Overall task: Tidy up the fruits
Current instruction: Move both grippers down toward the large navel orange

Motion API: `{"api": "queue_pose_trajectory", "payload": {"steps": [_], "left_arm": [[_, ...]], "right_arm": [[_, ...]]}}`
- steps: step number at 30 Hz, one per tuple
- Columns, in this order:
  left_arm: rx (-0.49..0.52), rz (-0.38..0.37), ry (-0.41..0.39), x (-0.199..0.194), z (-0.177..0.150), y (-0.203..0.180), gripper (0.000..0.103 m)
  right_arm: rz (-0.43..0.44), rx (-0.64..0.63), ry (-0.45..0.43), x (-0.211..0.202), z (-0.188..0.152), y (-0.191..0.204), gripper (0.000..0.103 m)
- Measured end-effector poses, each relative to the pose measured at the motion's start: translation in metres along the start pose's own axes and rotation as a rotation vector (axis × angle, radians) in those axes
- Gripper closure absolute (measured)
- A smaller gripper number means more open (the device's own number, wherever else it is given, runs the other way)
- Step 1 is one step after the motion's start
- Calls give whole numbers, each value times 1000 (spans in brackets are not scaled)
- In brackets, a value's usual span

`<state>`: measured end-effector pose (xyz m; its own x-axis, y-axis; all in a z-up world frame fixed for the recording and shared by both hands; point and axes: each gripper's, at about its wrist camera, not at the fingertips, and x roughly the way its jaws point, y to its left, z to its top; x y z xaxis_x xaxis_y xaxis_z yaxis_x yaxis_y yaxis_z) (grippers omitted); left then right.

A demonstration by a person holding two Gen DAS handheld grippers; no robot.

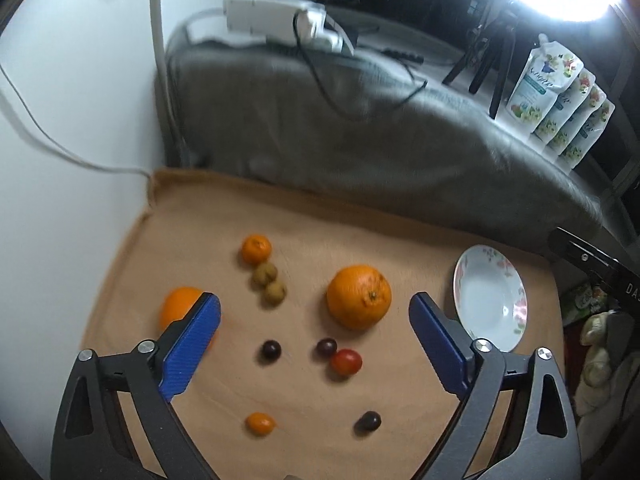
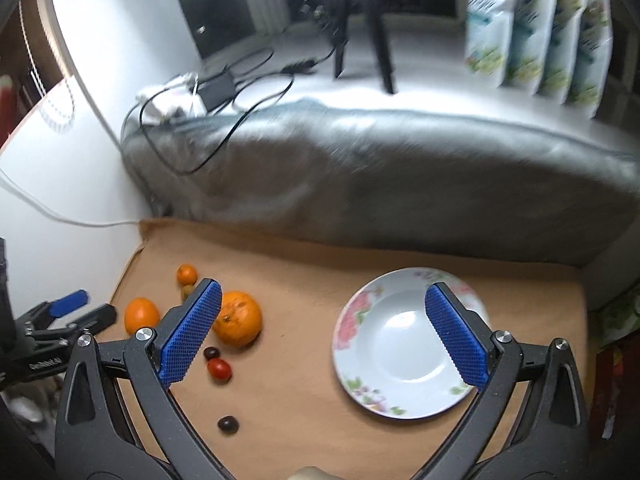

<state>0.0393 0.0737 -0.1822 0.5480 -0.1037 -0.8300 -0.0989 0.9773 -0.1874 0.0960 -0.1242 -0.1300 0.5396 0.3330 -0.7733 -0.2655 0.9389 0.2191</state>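
**Both grippers wide, fruit untouched, plate waiting**

I've got the left gripper (image 1: 314, 328) spread wide above the middle of the tan mat (image 1: 300, 232) on the counter, nothing between its blue pads, nothing held. Right below it: the big orange (image 1: 359, 296), two dark grapes (image 1: 271, 350) and (image 1: 326, 347), and a cherry tomato (image 1: 345, 362) touching the second grape. A third grape (image 1: 367, 421) and a kumquat (image 1: 260, 423) lie nearer the mat's near edge.

Towards the left edge sits a second orange (image 1: 178, 304), half hidden by my left pad. Further back, a mandarin (image 1: 256, 249) touches two brown longans (image 1: 269, 282), lined up towards the far-left corner.

My right gripper (image 2: 322, 332) is just as wide and empty, hovering over the flowered plate (image 2: 360, 360) at the right edge of the mat. The plate is bare — I reckon that's where the fruit goes, so nothing is sorted yet.

The split makes sense to me: left over the scattered fruit to pick, right by the plate. The round pieces may roll, so I'd close gently.
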Motion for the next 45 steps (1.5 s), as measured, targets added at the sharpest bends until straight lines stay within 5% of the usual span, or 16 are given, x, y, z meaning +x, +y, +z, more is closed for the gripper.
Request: {"api": "queue_pose_trajectory", "payload": {"steps": [5, 16, 23, 39, 45], "left_arm": [[-38, -76, 63, 24, -10, 7, 12], [-109, -217, 154, 69, -22, 16, 34], [-121, -260, 189, 93, -22, 15, 38], [-125, -273, 247, 126, -12, 5, 38], [-79, -225, 253, 131, -2, -3, 37]], "right_arm": [[52, 10, 65, 31, -3, 9, 0], [184, 44, 211, 97, -10, 29, 0], [212, 43, 291, 134, -12, 35, 9], [273, 43, 421, 185, -19, 53, 16], [284, 50, 447, 194, -22, 53, 21]]}}
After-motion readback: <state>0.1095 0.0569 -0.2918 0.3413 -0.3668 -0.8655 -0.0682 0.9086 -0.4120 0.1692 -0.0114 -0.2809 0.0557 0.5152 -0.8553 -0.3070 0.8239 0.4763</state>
